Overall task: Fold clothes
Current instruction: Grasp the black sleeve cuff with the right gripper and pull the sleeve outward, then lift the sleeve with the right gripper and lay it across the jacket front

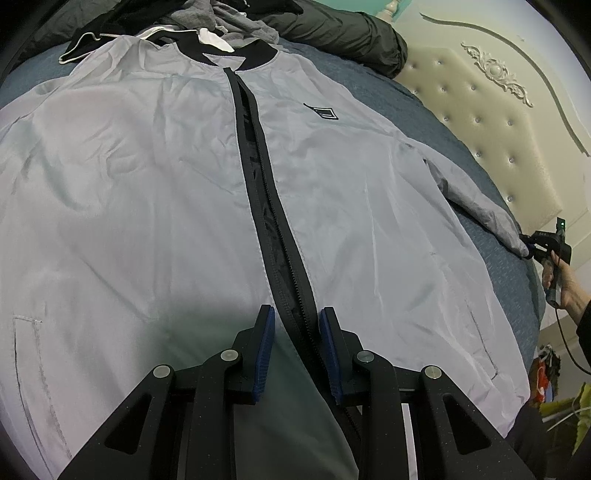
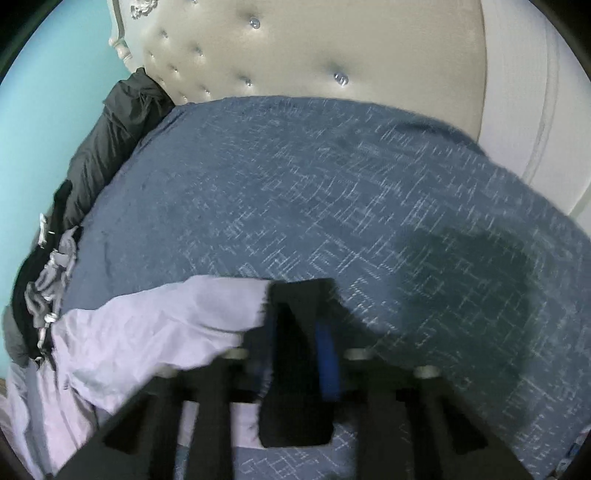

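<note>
Right wrist view motion-blurred; the right gripper (image 2: 295, 325) has its fingers closed on the black cuff (image 2: 295, 376) of the jacket's sleeve (image 2: 166, 325), contact edges smeared; left gripper (image 1: 296, 325) fingers parted, holding nothing, straddling the zipper (image 1: 266, 206); pale grey jacket (image 1: 147, 184) lies flat, front up, on the blue bed (image 2: 332, 184); hem cut off by frame; clothes pile (image 1: 229, 22) behind the collar.
</note>
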A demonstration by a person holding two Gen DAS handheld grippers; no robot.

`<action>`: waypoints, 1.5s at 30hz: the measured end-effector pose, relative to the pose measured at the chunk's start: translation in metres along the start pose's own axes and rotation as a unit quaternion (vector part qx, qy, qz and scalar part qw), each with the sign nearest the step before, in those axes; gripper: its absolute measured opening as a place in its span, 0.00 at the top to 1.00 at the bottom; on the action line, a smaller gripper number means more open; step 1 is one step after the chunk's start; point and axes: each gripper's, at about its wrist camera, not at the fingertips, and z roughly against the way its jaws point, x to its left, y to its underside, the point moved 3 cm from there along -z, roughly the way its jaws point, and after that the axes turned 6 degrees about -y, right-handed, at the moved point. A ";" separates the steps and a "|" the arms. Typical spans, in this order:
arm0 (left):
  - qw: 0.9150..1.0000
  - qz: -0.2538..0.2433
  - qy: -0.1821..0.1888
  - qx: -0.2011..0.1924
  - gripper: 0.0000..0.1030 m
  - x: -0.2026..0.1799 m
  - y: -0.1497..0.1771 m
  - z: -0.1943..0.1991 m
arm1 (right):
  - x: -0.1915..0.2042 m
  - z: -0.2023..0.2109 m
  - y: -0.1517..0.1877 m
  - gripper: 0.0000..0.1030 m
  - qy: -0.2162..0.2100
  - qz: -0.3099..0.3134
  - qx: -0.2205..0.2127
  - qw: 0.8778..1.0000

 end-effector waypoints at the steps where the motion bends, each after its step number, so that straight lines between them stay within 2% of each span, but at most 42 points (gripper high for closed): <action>1: 1.000 0.001 0.000 -0.002 0.73 0.001 0.000 0.002 | 0.002 0.003 -0.001 0.93 -0.001 0.004 -0.005 1.000; 6: 1.000 0.007 -0.001 -0.011 0.73 0.004 -0.004 0.013 | 0.015 0.020 -0.013 0.95 -0.002 0.032 -0.037 0.999; 11: 0.999 0.028 -0.007 -0.034 0.73 0.018 -0.010 0.044 | 0.032 0.045 -0.014 0.95 -0.015 0.043 -0.059 0.997; 18: 0.997 0.047 -0.015 -0.064 0.72 0.032 -0.013 0.088 | 0.102 0.075 -0.025 0.95 -0.090 0.074 -0.060 0.991; 27: 0.995 0.045 -0.025 -0.090 0.72 0.033 -0.001 0.140 | 0.223 0.128 -0.011 0.95 -0.194 0.121 -0.062 0.971; 31: 0.994 0.043 -0.032 -0.095 0.72 0.038 0.009 0.160 | 0.287 0.141 0.015 0.95 -0.236 0.155 -0.045 0.958; 36: 0.993 0.046 -0.039 -0.102 0.72 0.046 0.019 0.179 | 0.371 0.146 0.064 0.95 -0.285 0.205 -0.014 0.936; 40: 0.992 0.050 -0.045 -0.105 0.72 0.054 0.026 0.191 | 0.438 0.141 0.115 0.95 -0.325 0.242 0.022 0.914; 45: 0.991 0.057 -0.055 -0.107 0.72 0.067 0.036 0.206 | 0.512 0.133 0.201 0.95 -0.368 0.297 0.080 0.878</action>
